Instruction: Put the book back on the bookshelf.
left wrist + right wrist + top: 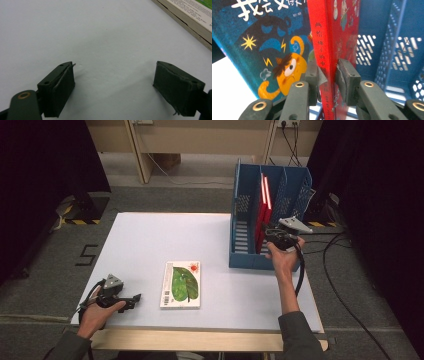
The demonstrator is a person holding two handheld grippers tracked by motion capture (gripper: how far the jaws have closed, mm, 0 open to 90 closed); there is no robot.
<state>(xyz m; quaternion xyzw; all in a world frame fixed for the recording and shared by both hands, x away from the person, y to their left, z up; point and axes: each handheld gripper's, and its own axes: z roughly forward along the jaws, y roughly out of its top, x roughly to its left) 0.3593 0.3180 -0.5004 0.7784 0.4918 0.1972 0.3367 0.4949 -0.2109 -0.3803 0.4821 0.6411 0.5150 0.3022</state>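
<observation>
Black pads of the right gripper (329,82) are pinching the spine of a red book (329,50), one pad on each cover, low on the spine where it is standing upright. Just beside it, a blue book (262,45) with an orange cartoon face is leaning in the same slot. Both are sitting inside a blue file rack (387,57), whose perforated walls are showing behind them. From above, the right gripper (278,236) is reaching into the rack (245,220) at the table's far right, and the red book (265,200) is standing in its middle compartment; the jaws themselves are being hidden there by the hand and the rack's front wall. The red book's top and bottom are being cut off in the right gripper view, and its spine lettering is hard to read.

At the near left, the left gripper (131,298) is resting on the white table (150,240), its fingers (60,92) spread wide over bare tabletop with nothing between them. A green-leaf book (181,284) is lying flat nearby, only its edge (190,20) entering the left gripper view.
</observation>
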